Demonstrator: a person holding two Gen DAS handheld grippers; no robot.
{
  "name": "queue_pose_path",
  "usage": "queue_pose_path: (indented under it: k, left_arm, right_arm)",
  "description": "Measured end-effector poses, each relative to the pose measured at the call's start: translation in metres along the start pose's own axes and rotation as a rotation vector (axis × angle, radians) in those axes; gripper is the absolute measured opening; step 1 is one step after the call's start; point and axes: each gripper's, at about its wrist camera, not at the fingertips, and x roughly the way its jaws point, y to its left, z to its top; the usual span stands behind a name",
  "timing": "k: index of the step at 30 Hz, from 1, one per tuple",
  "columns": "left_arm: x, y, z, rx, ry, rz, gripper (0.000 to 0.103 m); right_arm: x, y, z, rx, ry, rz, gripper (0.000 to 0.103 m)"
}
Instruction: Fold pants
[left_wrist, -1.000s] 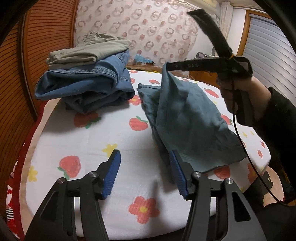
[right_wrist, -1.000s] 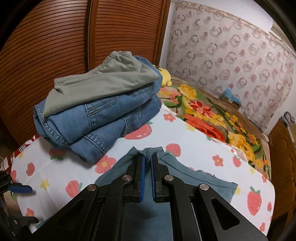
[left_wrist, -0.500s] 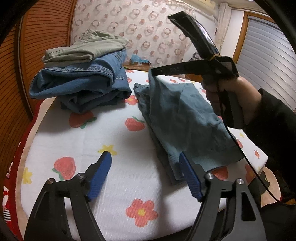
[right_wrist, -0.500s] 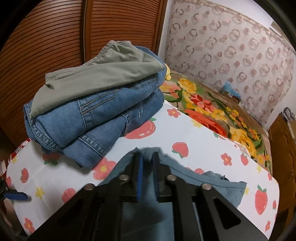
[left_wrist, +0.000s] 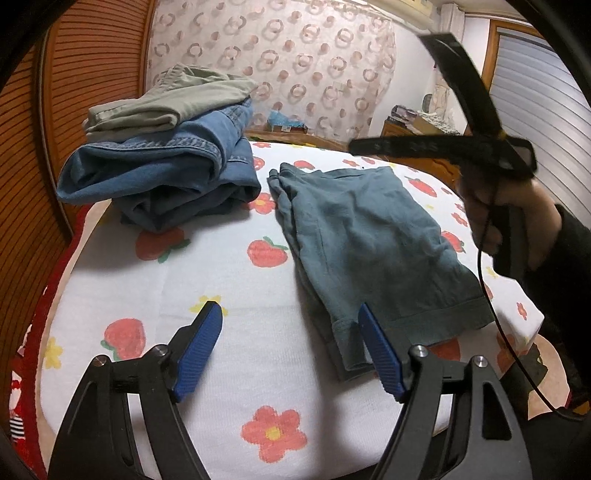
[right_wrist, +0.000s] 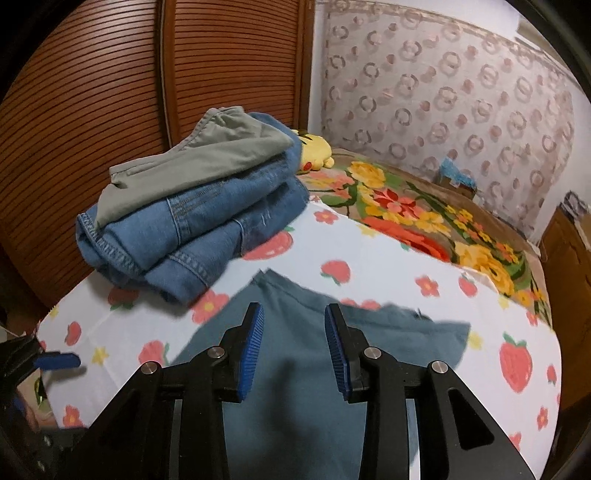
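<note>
Teal-grey pants lie folded flat on the strawberry-print sheet; the right wrist view shows them as teal-grey pants below the fingers. My left gripper hovers open over the sheet, its right pad just at the pants' near hem corner, nothing between the pads. My right gripper hangs above the pants with its jaws opening and no cloth between them. From the left wrist view the right gripper is seen held by a hand above the pants' far edge.
A stack of folded blue jeans topped by khaki pants sits at the sheet's far left, close to the teal pants. A wooden slatted door stands behind it. A yellow plush toy lies on the floral blanket.
The right gripper let go of the pants' upper edge and opened; the lifted cloth dropped flat onto the sheet. The left gripper opened wider and stayed in place.
</note>
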Motion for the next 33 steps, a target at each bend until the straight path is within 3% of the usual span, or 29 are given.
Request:
queue_pose_path:
  k: [18,33]
  left_arm:
    - [0.011,-0.034,0.007,0.065,0.016,-0.009,0.077]
    - [0.018,-0.047,0.004,0.088,0.038,-0.014,0.077]
  right_arm:
    - [-0.089,-0.021,-0.079,0.123,-0.074,0.009,0.036]
    - [-0.135,-0.006,-0.14,0.139,-0.059,-0.005,0.037]
